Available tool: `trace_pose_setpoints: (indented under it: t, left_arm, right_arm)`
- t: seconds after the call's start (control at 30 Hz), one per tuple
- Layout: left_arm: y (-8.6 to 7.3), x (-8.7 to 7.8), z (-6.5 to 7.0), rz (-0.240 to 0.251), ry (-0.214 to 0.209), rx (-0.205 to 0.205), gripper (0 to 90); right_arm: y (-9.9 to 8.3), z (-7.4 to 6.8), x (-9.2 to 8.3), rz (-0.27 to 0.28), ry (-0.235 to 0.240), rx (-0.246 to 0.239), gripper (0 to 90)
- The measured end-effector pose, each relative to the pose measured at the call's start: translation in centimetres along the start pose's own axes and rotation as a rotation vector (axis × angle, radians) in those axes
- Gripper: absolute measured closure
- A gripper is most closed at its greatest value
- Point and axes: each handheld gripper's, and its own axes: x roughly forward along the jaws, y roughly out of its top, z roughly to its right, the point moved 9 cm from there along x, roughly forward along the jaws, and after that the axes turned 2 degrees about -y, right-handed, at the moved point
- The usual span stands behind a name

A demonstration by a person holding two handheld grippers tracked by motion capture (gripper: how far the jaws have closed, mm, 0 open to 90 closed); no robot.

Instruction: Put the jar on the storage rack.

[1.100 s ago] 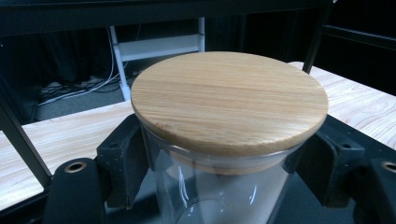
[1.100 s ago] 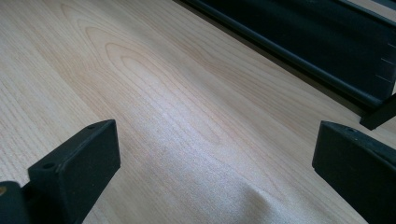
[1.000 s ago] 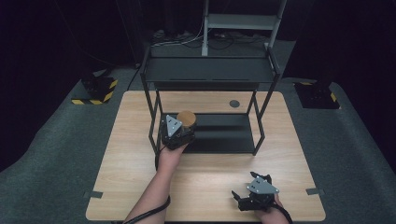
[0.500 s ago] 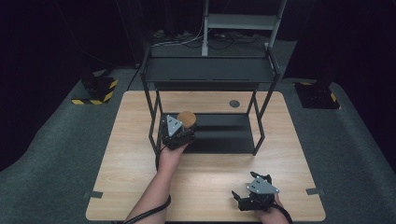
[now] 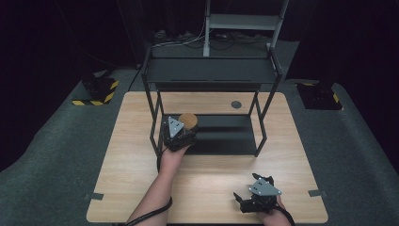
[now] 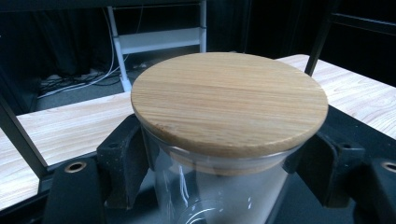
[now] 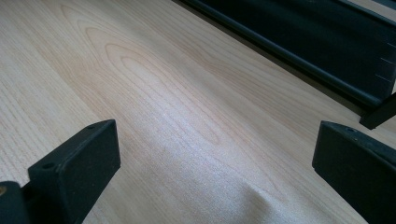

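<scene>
Nothing has moved since the earlier frame. Left gripper (image 5: 181,134) jaws pinch the clear glass jar with round bamboo lid (image 6: 229,100) just below the lid, on the black rack's lower shelf (image 5: 226,134). Glass: rigid, slippery, breakable, so grip the body, not the lid. Right gripper (image 5: 244,203) jaws are spread over the tabletop (image 7: 154,93).

1. The light wooden table top (image 7: 177,98) is seen close up, its grain running in long curved bands from upper left to lower right.
2. The right gripper (image 7: 215,163) is seen low over the wood; its two black jaws are set wide apart, one at the lower left and one at the lower right, with nothing between them.
3. A black shelf base (image 7: 299,37) is laid across the upper right corner.
4. A dark frame foot (image 7: 379,114) is seen at the right edge, resting on the wood.
</scene>
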Motion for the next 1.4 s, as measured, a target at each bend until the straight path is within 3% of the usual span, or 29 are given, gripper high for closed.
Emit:
trace_pose_setpoints:
  t: [1.4]
  left_arm:
    - [-0.94, 0.82, 0.13, -0.021, 0.001, -0.012, 26.3]
  right_arm:
    - [-0.01, 0.00, -0.03, 0.001, 0.003, 0.002, 0.0]
